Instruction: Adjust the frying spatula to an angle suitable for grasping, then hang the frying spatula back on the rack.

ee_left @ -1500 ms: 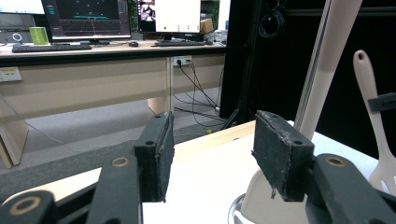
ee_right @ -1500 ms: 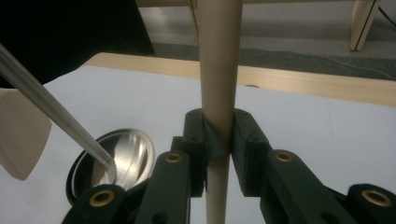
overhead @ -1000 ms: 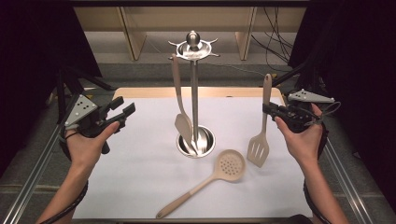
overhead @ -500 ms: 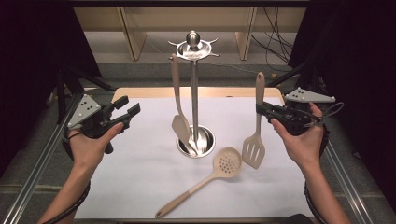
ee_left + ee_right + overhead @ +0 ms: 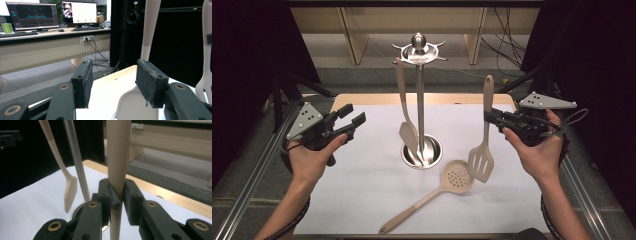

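A metal utensil stand [image 5: 420, 95] rises from a round base [image 5: 422, 153] at the middle of the white mat [image 5: 362, 185]. A beige spoon [image 5: 406, 120] hangs from one of its hooks. My right gripper [image 5: 488, 117] is shut on the handle of a beige slotted turner [image 5: 481, 161], which hangs upright with its blade just above the mat. In the right gripper view the pads [image 5: 130, 195] clamp that handle [image 5: 117, 157]. A beige skimmer [image 5: 455, 177] lies on the mat in front of the stand. My left gripper [image 5: 354, 118] hovers open and empty at the left.
In the left gripper view the hanging spoon [image 5: 140, 102] is just beyond the open jaws, and the turner [image 5: 206, 75] is at the right edge. The stand's pole [image 5: 76, 162] is left of the held handle. Metal frame rails [image 5: 252, 185] flank the table.
My right gripper has lifted the slotted turner a little and carried it slightly left, toward the stand. The left gripper and the skimmer have stayed where they were.
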